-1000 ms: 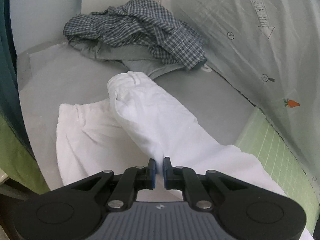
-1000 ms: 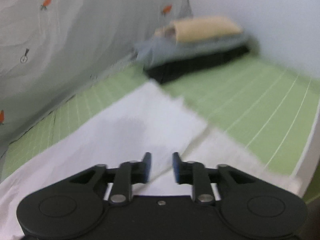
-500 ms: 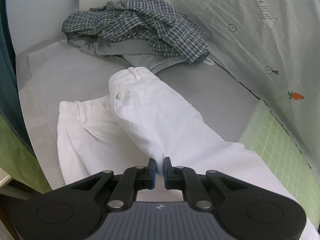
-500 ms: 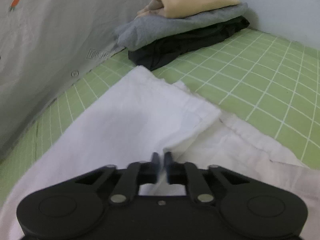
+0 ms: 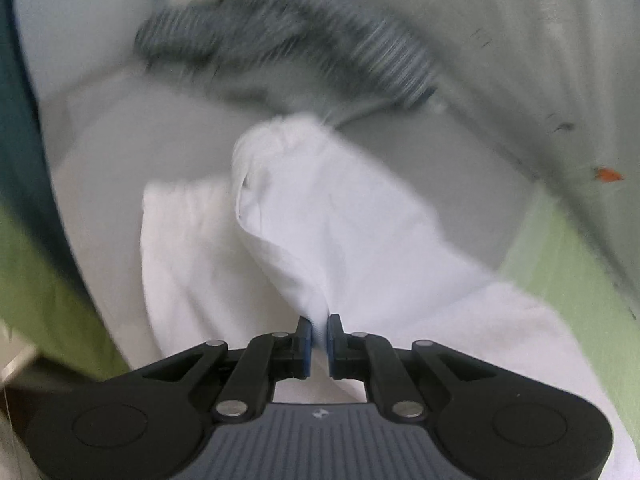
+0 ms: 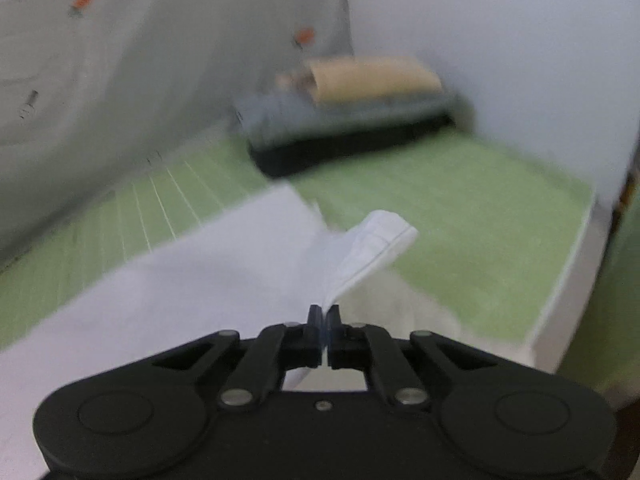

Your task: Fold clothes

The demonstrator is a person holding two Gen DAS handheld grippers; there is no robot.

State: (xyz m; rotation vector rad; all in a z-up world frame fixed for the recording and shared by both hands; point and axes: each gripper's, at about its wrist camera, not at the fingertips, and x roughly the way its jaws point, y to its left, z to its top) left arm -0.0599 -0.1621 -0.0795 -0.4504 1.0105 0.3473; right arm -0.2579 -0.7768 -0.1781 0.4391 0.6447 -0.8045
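White trousers [image 5: 320, 216] lie across the grey and green surface, one leg folded over the other. My left gripper [image 5: 319, 326] is shut on a pinch of the upper leg's fabric, which rises in a ridge from the jaws toward the waistband [image 5: 280, 136]. In the right wrist view my right gripper [image 6: 324, 318] is shut on the hem end of the white trousers [image 6: 372, 248], and that hem stands lifted off the green mat [image 6: 460, 216]. The rest of the leg [image 6: 180, 280] stretches away to the left. Both views are blurred by motion.
A checked shirt [image 5: 288, 36] on grey garments is heaped at the far end of the grey sheet [image 5: 132, 128]. A folded stack, beige on grey on black [image 6: 360, 108], sits in the far corner. A carrot-print curtain [image 6: 120, 60] borders the mat.
The right gripper shut on the trouser hem and lifted it off the mat. The left gripper kept its pinch and pulled the upper leg's fabric up into a ridge.
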